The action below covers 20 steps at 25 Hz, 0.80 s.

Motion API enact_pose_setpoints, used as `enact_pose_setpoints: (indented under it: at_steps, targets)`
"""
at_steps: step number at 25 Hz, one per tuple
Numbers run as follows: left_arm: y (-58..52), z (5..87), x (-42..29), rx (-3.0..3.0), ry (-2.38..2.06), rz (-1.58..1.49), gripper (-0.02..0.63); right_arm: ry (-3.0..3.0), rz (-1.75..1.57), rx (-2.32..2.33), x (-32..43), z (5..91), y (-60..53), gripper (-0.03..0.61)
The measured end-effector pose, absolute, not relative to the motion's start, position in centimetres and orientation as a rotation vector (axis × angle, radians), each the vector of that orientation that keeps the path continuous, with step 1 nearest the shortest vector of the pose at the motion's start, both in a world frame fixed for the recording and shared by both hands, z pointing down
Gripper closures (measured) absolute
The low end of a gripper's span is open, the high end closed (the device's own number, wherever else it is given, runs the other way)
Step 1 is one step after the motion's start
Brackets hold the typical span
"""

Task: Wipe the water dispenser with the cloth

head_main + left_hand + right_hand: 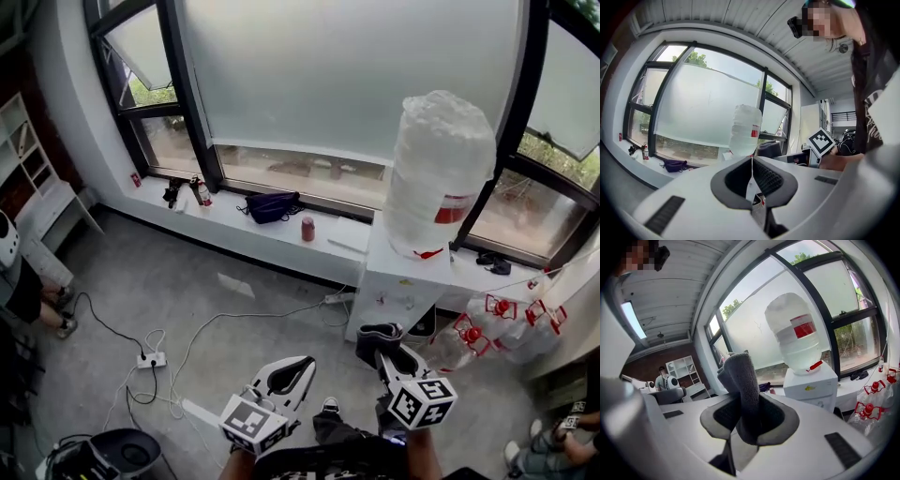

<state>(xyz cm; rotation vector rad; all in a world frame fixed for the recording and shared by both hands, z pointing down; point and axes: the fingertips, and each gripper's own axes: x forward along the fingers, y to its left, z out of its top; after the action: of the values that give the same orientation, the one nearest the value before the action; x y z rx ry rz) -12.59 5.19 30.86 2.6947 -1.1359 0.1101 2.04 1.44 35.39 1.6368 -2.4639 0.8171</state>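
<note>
While only a dark wad is seen just before the water dispenser point(398, 281) in the head view, it is shown in the right gripper view as a grey cloth point(742, 380), clamped upright in the jaws of the right gripper point(743, 418) and held short of the dispenser's front. In the left gripper view, the left gripper point(751, 164) is shown with its jaws pressed together, empty. A large bottle point(439, 173) is seated on top of the dispenser. A white cable point(253, 323) is trailed over the floor to its left, and empty bottles point(497, 323) are heaped to its right.
</note>
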Motion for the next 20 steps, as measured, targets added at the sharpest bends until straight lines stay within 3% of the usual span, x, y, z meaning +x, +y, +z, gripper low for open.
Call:
enact_pose_setpoints:
  at_steps: [20]
  targets:
    - [-8.3, 31.7, -4.9, 2.719, -0.972, 0.291, 0.594, -2.363, 1.002, 1.72, 7.8, 40.2, -8.9, 0.474]
